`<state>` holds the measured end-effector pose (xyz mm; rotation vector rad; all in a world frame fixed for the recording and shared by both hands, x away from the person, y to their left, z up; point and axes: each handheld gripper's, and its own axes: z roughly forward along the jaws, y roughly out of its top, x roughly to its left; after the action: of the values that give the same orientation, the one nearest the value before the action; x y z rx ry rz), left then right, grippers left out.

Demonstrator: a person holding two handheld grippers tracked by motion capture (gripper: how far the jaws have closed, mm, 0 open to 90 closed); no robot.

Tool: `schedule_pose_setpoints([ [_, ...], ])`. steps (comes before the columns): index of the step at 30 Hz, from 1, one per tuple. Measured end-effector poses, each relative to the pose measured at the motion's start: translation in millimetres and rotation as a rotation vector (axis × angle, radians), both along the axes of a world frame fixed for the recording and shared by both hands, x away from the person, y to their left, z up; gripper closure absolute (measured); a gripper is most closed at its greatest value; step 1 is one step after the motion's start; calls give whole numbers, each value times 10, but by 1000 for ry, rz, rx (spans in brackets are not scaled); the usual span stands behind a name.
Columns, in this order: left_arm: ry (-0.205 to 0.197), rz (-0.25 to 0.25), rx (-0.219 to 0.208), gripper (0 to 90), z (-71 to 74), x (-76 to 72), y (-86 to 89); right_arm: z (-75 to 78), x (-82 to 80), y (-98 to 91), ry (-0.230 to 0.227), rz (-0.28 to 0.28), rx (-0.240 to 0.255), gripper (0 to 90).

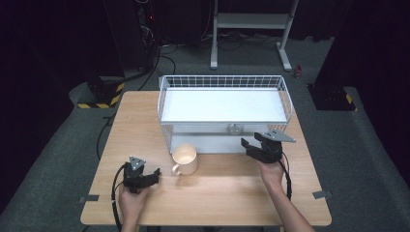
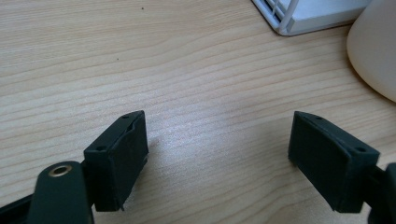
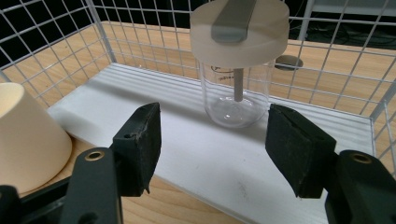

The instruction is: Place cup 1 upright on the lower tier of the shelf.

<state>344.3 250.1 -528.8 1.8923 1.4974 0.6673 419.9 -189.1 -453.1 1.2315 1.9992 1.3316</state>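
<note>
Two grippers at a wooden table (image 1: pixel 217 193), one in each of the person's hands. A white wire rack (image 1: pixel 222 77) with two shelves sits in the upper middle of the high view, and a cream mug (image 1: pixel 185 159) stands just in front of its lower left corner.

Thing in hand: a clear glass jar (image 3: pixel 236 88) with a pale round lid (image 3: pixel 238 30). It stands upright on the rack's lower shelf (image 3: pixel 187 154), in the upper middle of the right gripper view. From above only its lid shows (image 1: pixel 235 129), under the upper shelf's front edge.

Right gripper (image 3: pixel 215 116) – jaws apart, nothing between the pads, lined up on the jar but short of it. It sits right of centre in the high view (image 1: pixel 250 143).

Left gripper (image 2: pixel 217 121) – jaws apart over bare wood, resting low at the lower left of the high view (image 1: pixel 154 175). The mug is at the right edge of its own view (image 2: pixel 373 51), apart from the pads.

Step, as I judge it: the reach for the jar, with no grip made. The next move calls for going in level under the upper shelf, pads either side of the glass below the lid, then closing gently. The wire side and the shelf above leave little room, and the mug is close on the left.

Writing: faint marks near the jar's top (image 3: pixel 219 70), too small to read. No brand or label made out elsewhere.
</note>
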Motion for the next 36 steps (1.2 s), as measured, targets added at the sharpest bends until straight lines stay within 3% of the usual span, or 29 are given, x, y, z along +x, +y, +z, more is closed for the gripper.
schedule_pose_setpoints([
  [27, 0, -1, 0, 198, 0, 1, 1, 66, -189, -264, -24, -17, 42, 356],
  [36, -1, 0, 1, 199, 0, 1, 1, 67, -246, -342, -33, -20, 26, 350],
])
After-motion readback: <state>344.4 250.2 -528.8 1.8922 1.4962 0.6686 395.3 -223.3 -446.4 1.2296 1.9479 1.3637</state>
